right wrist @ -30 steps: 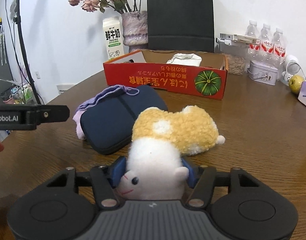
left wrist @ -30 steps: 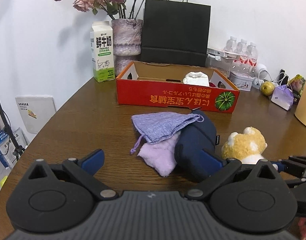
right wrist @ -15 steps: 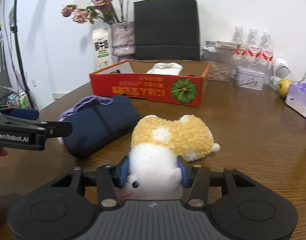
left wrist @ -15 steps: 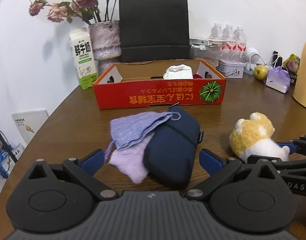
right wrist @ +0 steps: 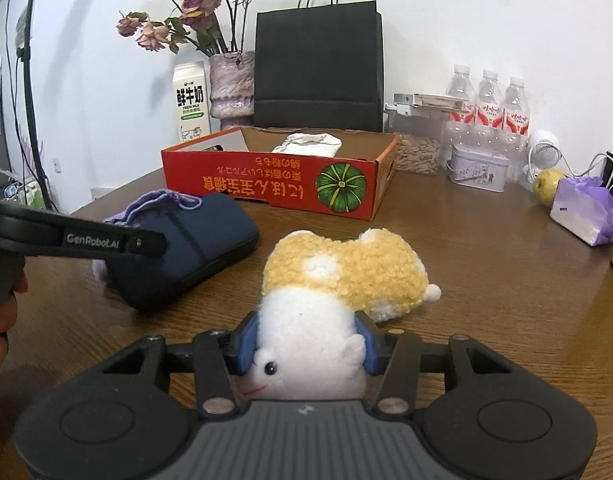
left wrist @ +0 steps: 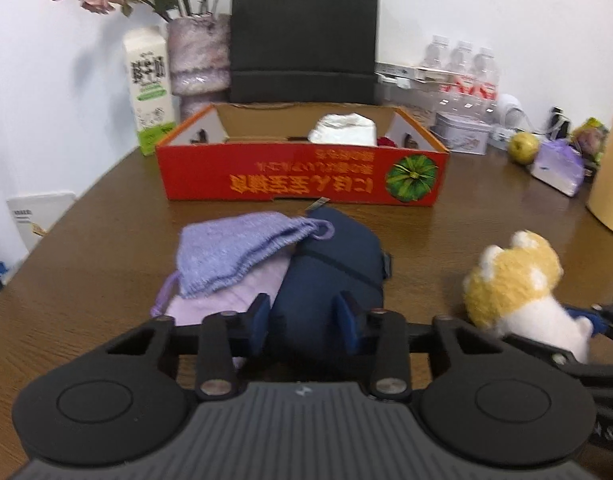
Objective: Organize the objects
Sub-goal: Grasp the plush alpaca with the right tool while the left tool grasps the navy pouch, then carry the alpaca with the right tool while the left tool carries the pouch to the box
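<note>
**Two grippers closing in on a pouch and a plush toy**

Nearest the left wrist camera, the left gripper (left wrist: 306, 320) is closing its jaws around the near end of the dark blue pouch (left wrist: 330, 272), which is lying between the blue pads on the wooden table (left wrist: 106, 248). The pads are sitting right at the pouch's sides, though blur makes it hard to say how firmly they are pressing. Just left of the pouch, and partly leaning on it, a purple drawstring bag (left wrist: 234, 252) is resting over a paler lilac cloth (left wrist: 226, 296).

In the right wrist view, the right gripper (right wrist: 308, 344) is clamping the white head of the plush toy (right wrist: 338, 276), with its yellow body stretching away across the table. The left gripper's arm is reaching in from the left edge of that view, over the pouch.

Farther back, a red cardboard box (left wrist: 298, 180) is standing open, holding a white crumpled bundle (left wrist: 342, 130). Behind it, a milk carton (left wrist: 149, 92), a vase (left wrist: 198, 60) of dried flowers and a black paper bag (left wrist: 302, 36) are lining the white wall. To the right, three water bottles (right wrist: 488, 104), a small tin (right wrist: 478, 168), a yellow-green fruit (right wrist: 546, 186) and a purple tissue pack (right wrist: 586, 212) are sitting near the table's far edge.
</note>
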